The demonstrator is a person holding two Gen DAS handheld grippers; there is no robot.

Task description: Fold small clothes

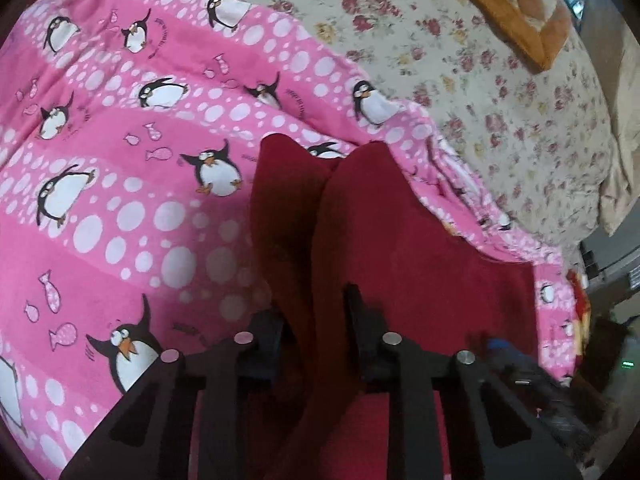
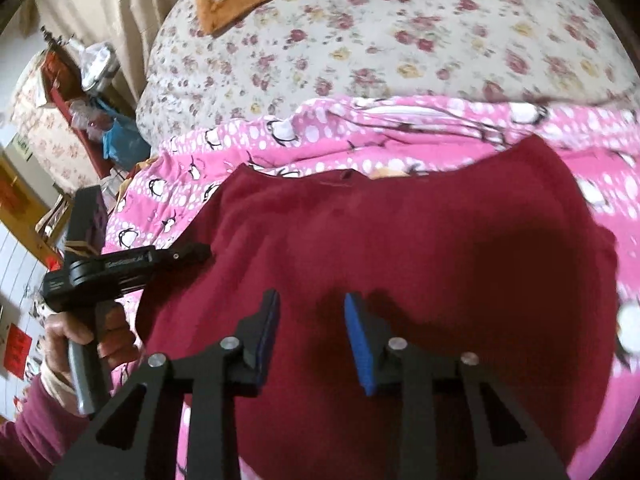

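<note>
The red garment (image 2: 400, 260) lies spread on the pink penguin blanket (image 1: 120, 180). The left gripper (image 1: 316, 328) pinches a raised fold at its edge, likely to carry it over; the right gripper (image 2: 312, 336) hovers above, jaws apart, empty

A bed's floral cover (image 2: 400, 40) carries a pink penguin blanket (image 1: 120, 160), with a dark red garment (image 2: 400, 240) on it.

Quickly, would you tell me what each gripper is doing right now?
Left gripper: shut on the red garment.
Right gripper: open, above the garment, holding nothing.
</note>
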